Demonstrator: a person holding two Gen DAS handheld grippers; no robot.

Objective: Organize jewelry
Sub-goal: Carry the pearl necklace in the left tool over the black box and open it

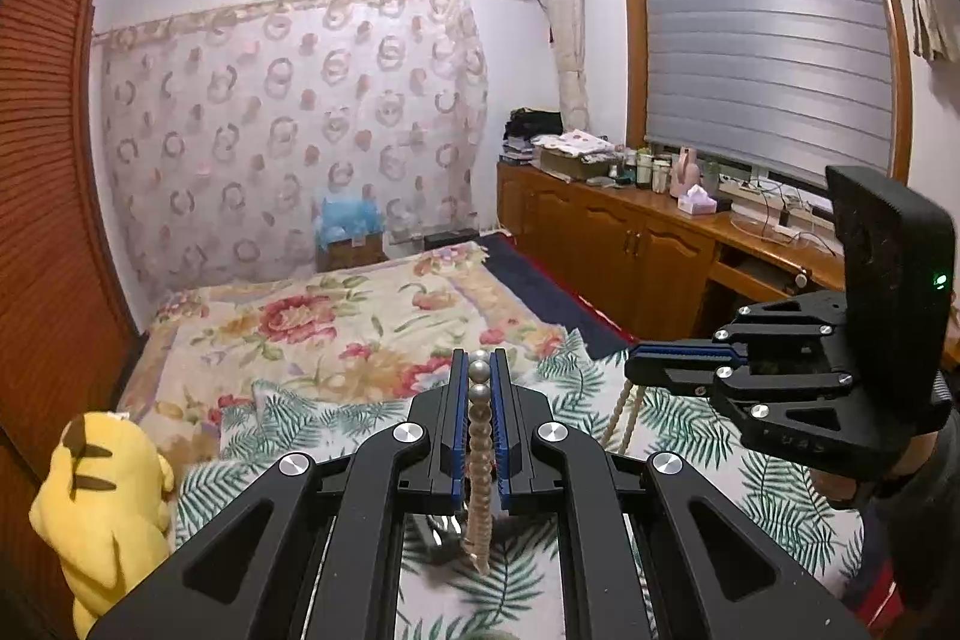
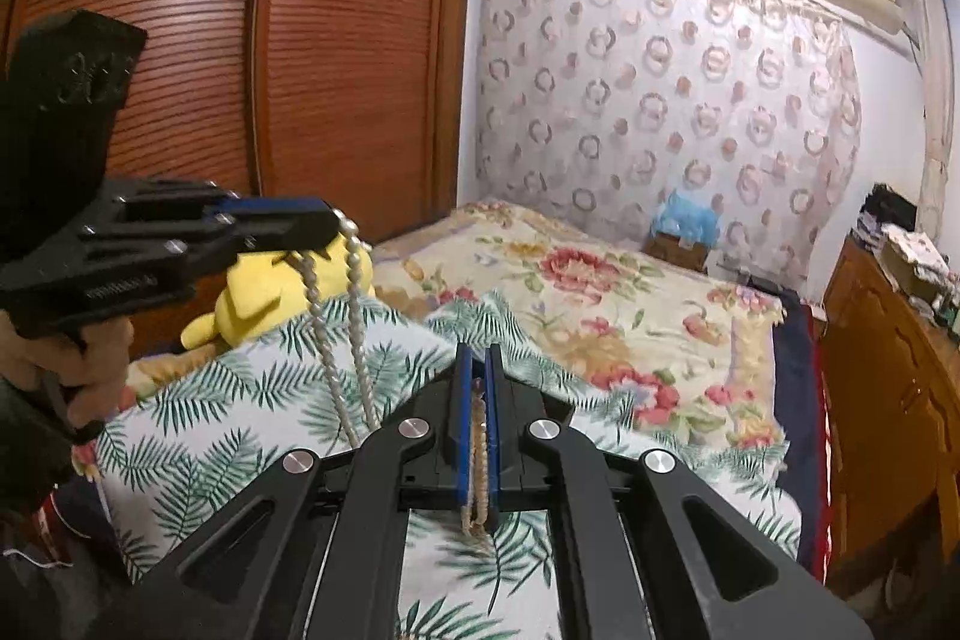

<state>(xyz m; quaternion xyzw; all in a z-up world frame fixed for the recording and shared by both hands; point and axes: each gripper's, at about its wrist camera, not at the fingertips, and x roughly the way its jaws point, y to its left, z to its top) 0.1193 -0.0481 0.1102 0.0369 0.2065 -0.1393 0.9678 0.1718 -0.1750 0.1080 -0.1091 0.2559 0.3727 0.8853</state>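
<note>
Necklace of cream pearl beads (image 1: 480, 421) hangs pinched between your closed left gripper (image 1: 480, 370) and closed right gripper (image 2: 479, 370), lifted at frame centre above the palm-leaf print cloth (image 1: 690, 430); next, find it a resting place.

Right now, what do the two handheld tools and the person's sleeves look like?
Both are matte black plastic. The left tool and right tool have angular linkage arms with triangular cut-outs, round silver bolt heads, and ribbed blue pads lining the fingers. The right one carries a tall black block behind the fingers with a small green light. Dark sleeves cover the wrists. No cables show.
</note>
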